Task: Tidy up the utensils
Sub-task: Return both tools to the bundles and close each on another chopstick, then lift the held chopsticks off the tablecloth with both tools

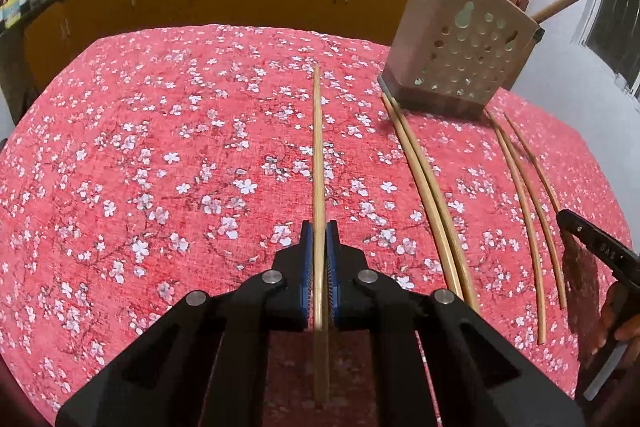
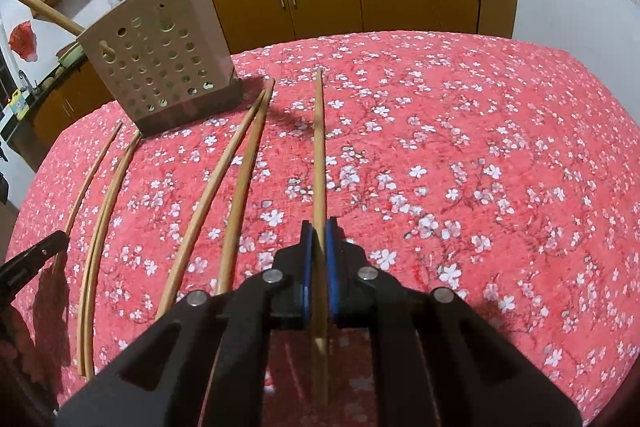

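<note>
Gripping one chopstick (image 1: 319, 163) in my left tool (image 1: 319, 239), I see loose chopsticks (image 1: 424, 183) lying on the table (image 1: 160, 131) before the perforated holder (image 1: 460, 55); my right tool (image 2: 319, 239) clamps another chopstick (image 2: 319, 147).

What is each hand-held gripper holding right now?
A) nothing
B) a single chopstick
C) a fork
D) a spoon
B: the left hand-held gripper and the right hand-held gripper each pinch one chopstick between blue pads.

Left tool (image 1: 319, 231), right tool (image 2: 319, 229) clamped.
</note>
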